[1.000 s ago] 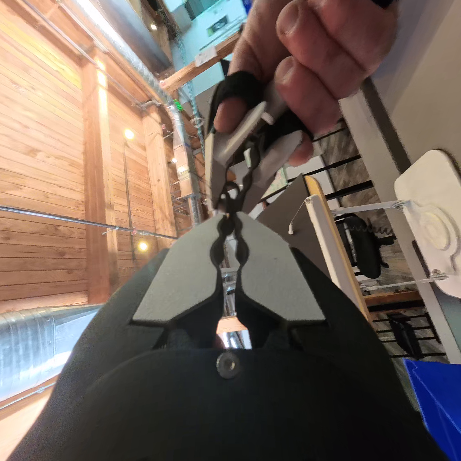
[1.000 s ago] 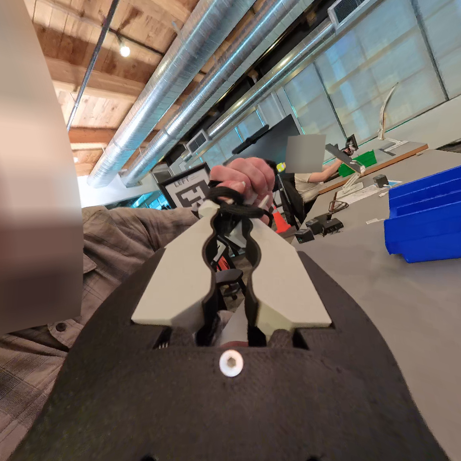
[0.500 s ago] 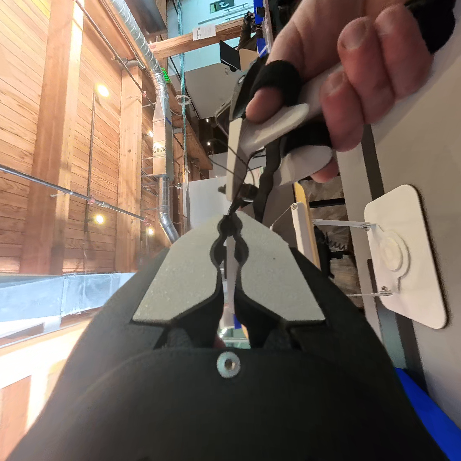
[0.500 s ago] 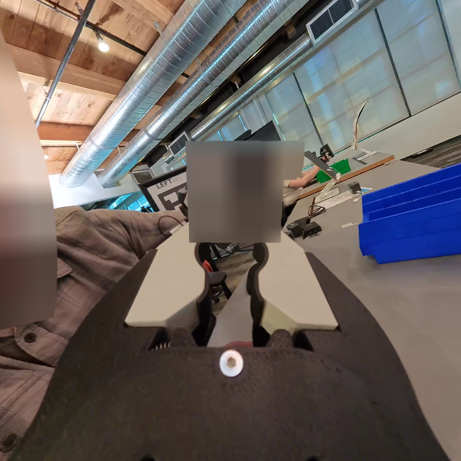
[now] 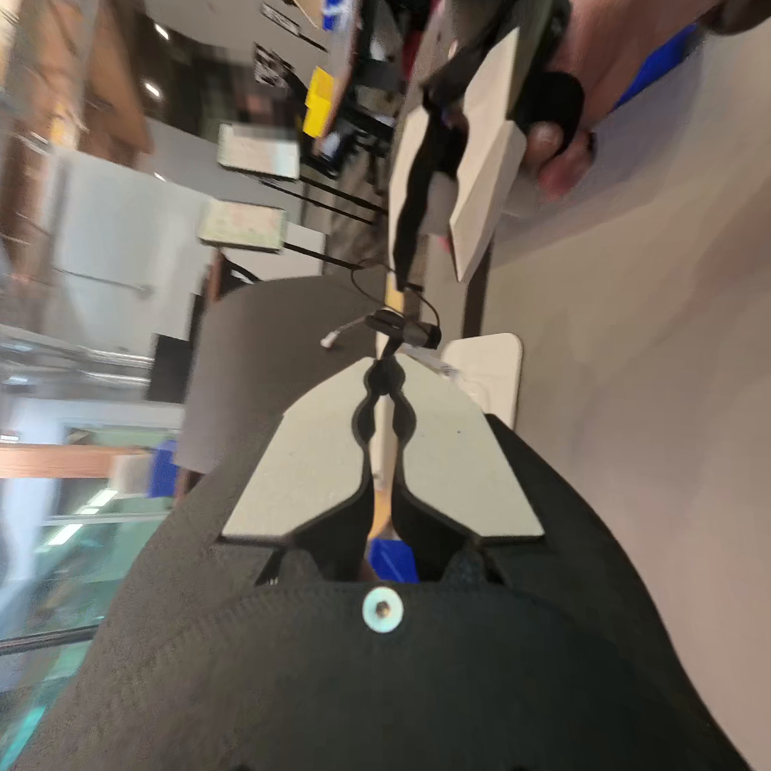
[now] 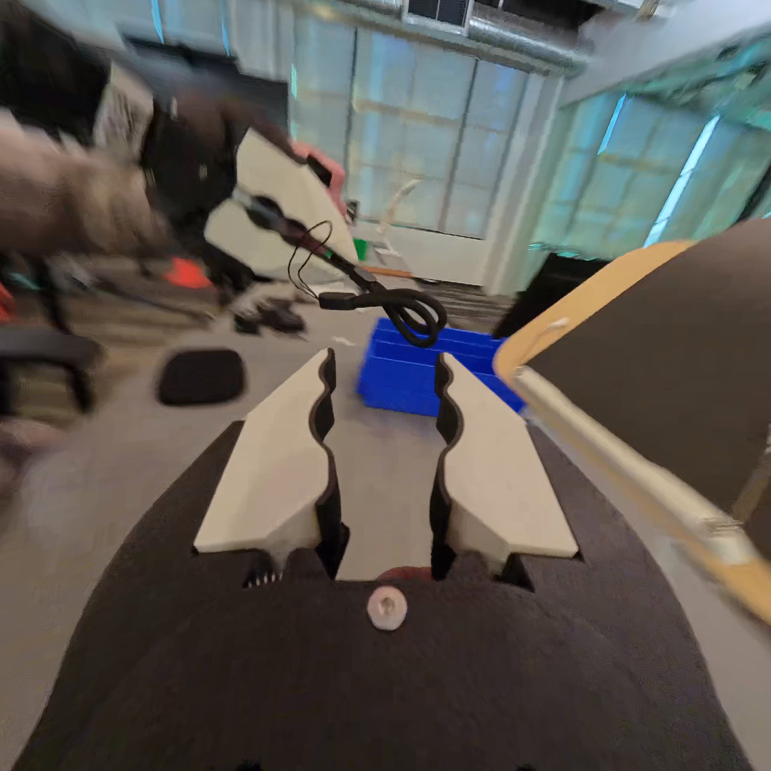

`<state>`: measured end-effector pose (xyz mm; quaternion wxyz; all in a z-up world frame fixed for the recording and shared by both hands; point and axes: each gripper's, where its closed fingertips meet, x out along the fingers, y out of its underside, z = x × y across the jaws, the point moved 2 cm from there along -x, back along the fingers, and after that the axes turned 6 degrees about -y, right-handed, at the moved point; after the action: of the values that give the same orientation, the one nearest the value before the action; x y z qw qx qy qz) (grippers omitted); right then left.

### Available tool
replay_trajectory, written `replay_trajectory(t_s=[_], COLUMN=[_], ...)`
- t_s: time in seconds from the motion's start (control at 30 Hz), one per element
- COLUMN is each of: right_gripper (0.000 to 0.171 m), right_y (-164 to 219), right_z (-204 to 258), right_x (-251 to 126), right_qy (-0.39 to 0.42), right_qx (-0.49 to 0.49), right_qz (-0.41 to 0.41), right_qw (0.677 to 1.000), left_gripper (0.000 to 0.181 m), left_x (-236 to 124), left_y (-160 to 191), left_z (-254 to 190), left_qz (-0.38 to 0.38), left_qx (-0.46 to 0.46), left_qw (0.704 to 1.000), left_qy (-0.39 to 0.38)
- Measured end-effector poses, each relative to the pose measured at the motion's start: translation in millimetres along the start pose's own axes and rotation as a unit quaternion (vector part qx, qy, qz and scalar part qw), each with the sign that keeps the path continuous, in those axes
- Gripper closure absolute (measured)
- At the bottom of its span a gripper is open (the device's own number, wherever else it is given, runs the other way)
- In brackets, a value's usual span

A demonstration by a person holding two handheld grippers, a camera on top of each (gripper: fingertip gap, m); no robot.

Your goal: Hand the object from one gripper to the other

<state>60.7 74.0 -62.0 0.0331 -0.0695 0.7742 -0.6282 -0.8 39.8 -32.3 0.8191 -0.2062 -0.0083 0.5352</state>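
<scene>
My left gripper (image 5: pixel 384 369) is shut on a black cord (image 5: pixel 402 329), pinched at its fingertips; the cord's thick end and a thin loop stick out just beyond them. In the right wrist view the left gripper (image 6: pixel 329 252) is at the upper left with the cord (image 6: pixel 338 301) dangling from it in a coil. My right gripper (image 6: pixel 386 363) is open and empty, below and short of the cord, not touching it. It also shows at the top of the left wrist view (image 5: pixel 429 275), held by a hand, jaws apart.
A blue bin (image 6: pixel 400 375) and a black pad (image 6: pixel 200 381) lie on the grey table (image 6: pixel 104 479). A dark board with a wooden edge (image 6: pixel 626 333) stands close on the right. A white plate (image 5: pixel 496 375) sits on the table behind the cord. The grippers' ends are close to 5 cm from one another.
My right gripper has opened, let go of the cord and drawn back from the left gripper. The left gripper keeps the cord. Both views have swung down toward the table.
</scene>
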Motion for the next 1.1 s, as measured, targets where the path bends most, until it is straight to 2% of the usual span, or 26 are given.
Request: replay_trajectory(t_s=[0.07, 0.17, 0.27, 0.4, 0.53, 0.6, 0.73, 0.83, 0.93, 1.03, 1.1], right_gripper=[0.127, 0.130, 0.132, 0.143, 0.167, 0.167, 0.167, 0.168, 0.167, 0.167, 0.167], right_y=[-2, -2, 1, 4, 1, 4, -8, -13, 6, 32, 41], right_z=[5, 17, 26, 29, 29, 29, 24, 4, -17, -24, -16], right_x=[-2, 3, 12, 19, 21, 22, 15, 4, 0, 5, 13], right_qy=[0.031, 0.058, 0.080, 0.105, 0.120, 0.115, 0.093, 0.079, 0.068, 0.062, 0.043], right_qx=[-0.120, -0.260, -0.345, -0.400, -0.393, -0.390, -0.271, -0.107, 0.027, 0.090, 0.096], right_qz=[0.044, 0.089, 0.115, 0.130, 0.115, 0.120, 0.059, -0.002, -0.002, 0.028, 0.045], right_qw=[0.991, 0.960, 0.928, 0.901, 0.904, 0.906, 0.956, 0.991, 0.997, 0.994, 0.993], left_gripper=[0.179, 0.178, 0.178, 0.178, 0.178, 0.178, 0.178, 0.178, 0.178, 0.178, 0.178], left_x=[2, 3, 5, 8, 10, 10, 8, 0, -9, -20, -24], left_y=[2, 2, 0, -3, -9, -9, -5, -6, -14, -22, -25], left_z=[-4, -11, -13, -16, -21, -25, -28, -31, -24, -11, -1], left_qz=[0.022, 0.050, 0.065, 0.075, 0.068, 0.068, 0.063, 0.052, 0.023, -0.005, -0.013], left_qx=[-0.045, -0.097, -0.133, -0.132, -0.133, -0.132, -0.109, -0.086, -0.074, -0.074, -0.073], left_qw=[0.997, 0.982, 0.967, 0.958, 0.957, 0.956, 0.962, 0.965, 0.971, 0.976, 0.979], left_qy=[0.064, 0.155, 0.208, 0.241, 0.248, 0.252, 0.243, 0.242, 0.226, 0.205, 0.190])
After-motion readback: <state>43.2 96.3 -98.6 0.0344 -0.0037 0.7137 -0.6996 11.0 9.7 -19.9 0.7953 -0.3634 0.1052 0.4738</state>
